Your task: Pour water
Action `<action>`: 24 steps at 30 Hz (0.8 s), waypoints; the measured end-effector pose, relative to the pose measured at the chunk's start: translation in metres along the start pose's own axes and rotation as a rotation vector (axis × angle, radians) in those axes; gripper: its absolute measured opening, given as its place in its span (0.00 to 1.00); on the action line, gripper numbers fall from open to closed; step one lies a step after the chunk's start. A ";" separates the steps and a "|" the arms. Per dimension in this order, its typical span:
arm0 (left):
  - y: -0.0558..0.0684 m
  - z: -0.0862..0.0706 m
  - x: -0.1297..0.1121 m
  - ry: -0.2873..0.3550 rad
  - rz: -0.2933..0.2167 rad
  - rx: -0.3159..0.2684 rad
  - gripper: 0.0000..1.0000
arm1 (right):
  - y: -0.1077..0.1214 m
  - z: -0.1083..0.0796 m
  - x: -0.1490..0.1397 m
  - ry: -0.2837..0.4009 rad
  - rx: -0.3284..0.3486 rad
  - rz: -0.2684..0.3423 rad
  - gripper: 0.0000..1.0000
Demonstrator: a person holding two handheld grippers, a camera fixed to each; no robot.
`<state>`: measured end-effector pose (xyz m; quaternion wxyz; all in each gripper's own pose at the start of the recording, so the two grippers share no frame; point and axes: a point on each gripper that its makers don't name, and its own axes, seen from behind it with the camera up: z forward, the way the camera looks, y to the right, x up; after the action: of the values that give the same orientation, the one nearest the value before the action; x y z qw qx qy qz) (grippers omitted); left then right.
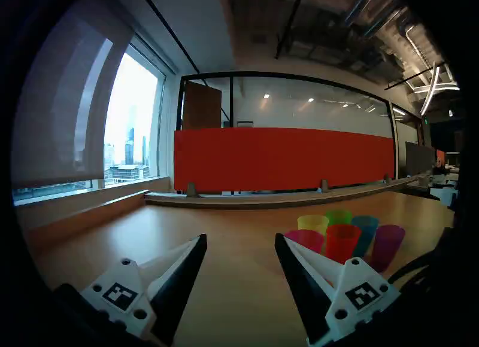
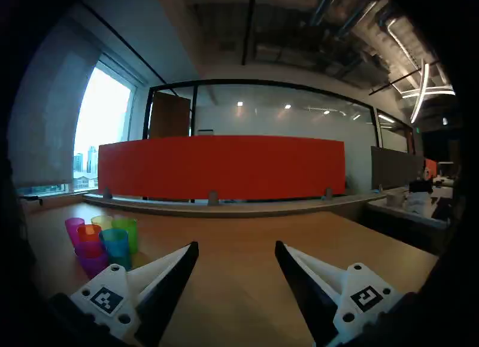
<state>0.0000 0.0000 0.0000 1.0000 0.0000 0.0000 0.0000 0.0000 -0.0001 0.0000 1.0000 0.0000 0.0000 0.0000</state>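
Several coloured plastic cups stand in a tight cluster on the wooden table. In the left gripper view the cluster sits just beyond and right of my right fingertip: an orange cup in front, with pink, yellow, green, blue and purple ones around it. In the right gripper view the same cluster stands to the left, past my left finger, a blue cup nearest. My left gripper is open with nothing between its fingers. My right gripper is open too, over bare table. What the cups hold is hidden.
The wooden table runs to a raised ledge and a long red divider panel at the back. Large windows line the left wall. Another desk with items stands at the far right.
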 end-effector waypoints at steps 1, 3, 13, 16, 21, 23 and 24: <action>0.000 0.000 0.001 0.000 0.000 0.000 0.84 | -0.001 0.000 0.000 0.000 0.001 0.000 0.99; 0.000 -0.001 0.002 0.000 -0.001 0.001 0.83 | -0.002 0.000 0.000 0.000 0.004 0.000 0.99; -0.004 -0.002 0.001 -0.002 -0.004 0.011 0.83 | -0.008 -0.002 0.006 -0.004 0.024 0.004 0.99; -0.005 -0.003 0.002 -0.009 -0.016 0.014 0.84 | -0.010 -0.001 0.016 0.002 0.029 0.001 0.99; -0.005 0.000 0.024 -0.009 -0.051 0.001 0.83 | -0.015 0.003 0.032 -0.005 0.047 -0.026 0.99; -0.006 0.002 0.037 -0.010 -0.053 -0.008 0.83 | -0.018 0.004 0.041 -0.011 0.058 -0.036 0.99; -0.006 0.003 0.044 -0.011 -0.053 -0.013 0.83 | -0.019 0.005 0.046 -0.014 0.064 -0.042 0.99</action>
<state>0.0438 -0.0065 0.0032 0.9996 -0.0064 -0.0054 -0.0265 0.0458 -0.0196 0.0046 0.9992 0.0323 -0.0068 -0.0209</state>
